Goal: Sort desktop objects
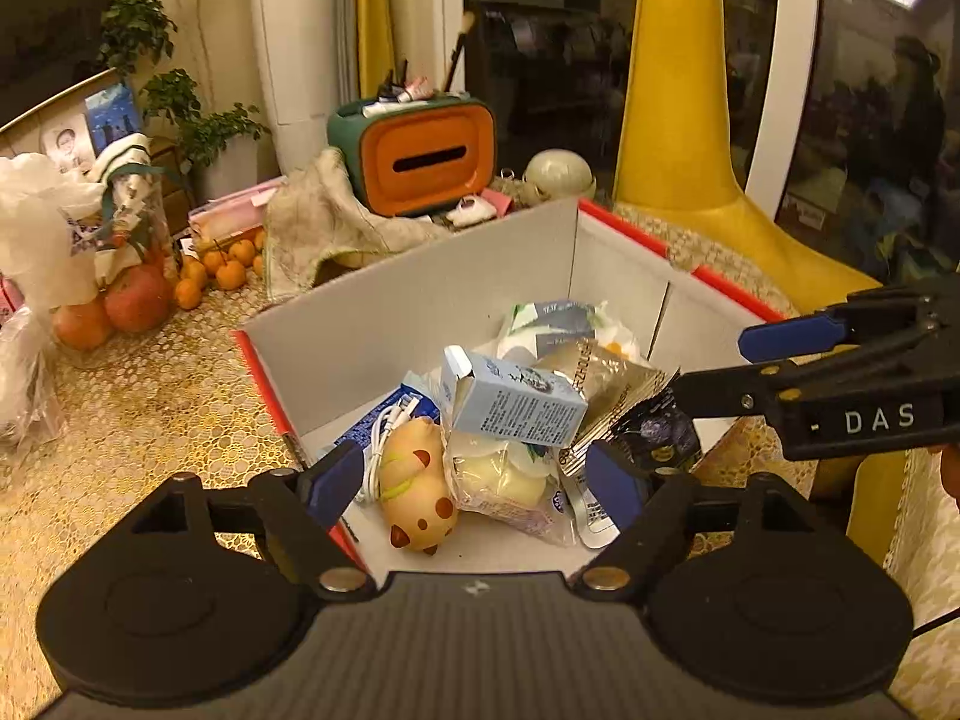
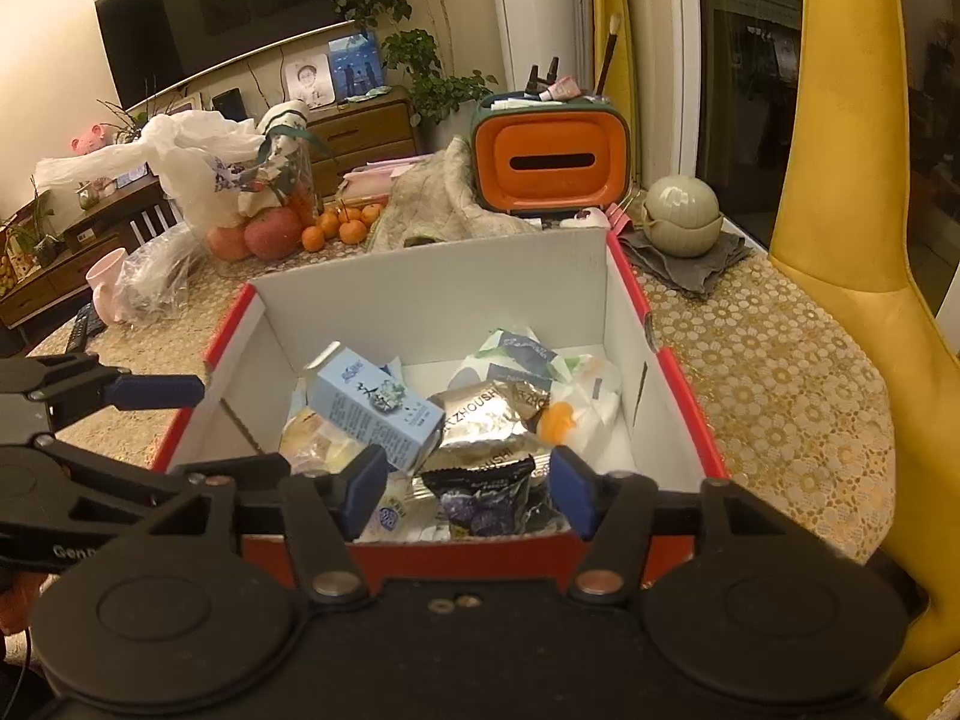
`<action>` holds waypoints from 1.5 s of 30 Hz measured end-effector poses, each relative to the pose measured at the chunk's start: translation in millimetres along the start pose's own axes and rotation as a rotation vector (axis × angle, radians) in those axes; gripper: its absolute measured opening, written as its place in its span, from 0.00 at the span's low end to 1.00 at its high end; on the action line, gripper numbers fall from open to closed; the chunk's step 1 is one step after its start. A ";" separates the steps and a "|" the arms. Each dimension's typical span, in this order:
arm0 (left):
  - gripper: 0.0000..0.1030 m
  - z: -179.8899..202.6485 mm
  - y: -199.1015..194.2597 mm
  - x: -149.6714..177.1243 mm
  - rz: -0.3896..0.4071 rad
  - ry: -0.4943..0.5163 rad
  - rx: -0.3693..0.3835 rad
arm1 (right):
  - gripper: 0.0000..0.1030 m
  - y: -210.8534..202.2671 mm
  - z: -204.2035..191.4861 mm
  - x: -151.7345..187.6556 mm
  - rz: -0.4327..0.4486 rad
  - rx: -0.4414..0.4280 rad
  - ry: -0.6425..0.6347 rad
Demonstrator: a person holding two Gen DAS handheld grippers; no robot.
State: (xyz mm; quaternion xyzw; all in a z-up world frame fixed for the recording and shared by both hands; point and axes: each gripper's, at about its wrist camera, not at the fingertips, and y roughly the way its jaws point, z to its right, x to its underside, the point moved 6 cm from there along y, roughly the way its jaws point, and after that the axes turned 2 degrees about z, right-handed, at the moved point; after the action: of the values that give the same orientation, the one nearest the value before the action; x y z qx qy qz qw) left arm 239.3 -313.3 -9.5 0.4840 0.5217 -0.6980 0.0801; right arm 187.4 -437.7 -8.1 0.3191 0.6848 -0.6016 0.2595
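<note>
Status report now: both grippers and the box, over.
Left gripper open, empty. Right gripper open, empty. Box holds the carton and packets. Nothing blocking.

"DAS" on right gripper [image 1: 714, 372]; "ZHOUSH" on foil packet [image 2: 486, 426]

Red box [image 2: 678, 396] — white inside — holding snacks [image 2: 486, 420].

Seen above the red-edged box [image 1: 624, 228], the left gripper [image 1: 477, 483] is matte black plastic with two round discs, silver screw heads at its pivots, and blue pads on its fingers [image 1: 333, 480]. The right gripper [image 2: 471, 489] is built alike, with blue-padded fingertips [image 2: 363, 483], silver and coppery screws, and white "DAS" lettering on its side.
</note>
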 end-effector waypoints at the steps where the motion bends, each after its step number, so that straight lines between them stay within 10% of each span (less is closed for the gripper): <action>1: 0.78 -0.3 -4.0 -0.4 0.010 -0.009 -0.004 | 0.59 -3.5 -0.8 -0.1 0.003 0.000 -0.003; 45: 1.00 4.8 -93.8 37.1 0.088 -0.138 -0.063 | 0.89 -88.4 -30.3 28.5 0.089 -0.014 -0.009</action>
State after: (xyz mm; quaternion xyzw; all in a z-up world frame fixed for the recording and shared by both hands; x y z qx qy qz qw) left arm 159.3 -261.0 23.3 0.4545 0.5148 -0.7088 0.1613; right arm 103.2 -410.6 33.3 0.3446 0.6729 -0.5862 0.2913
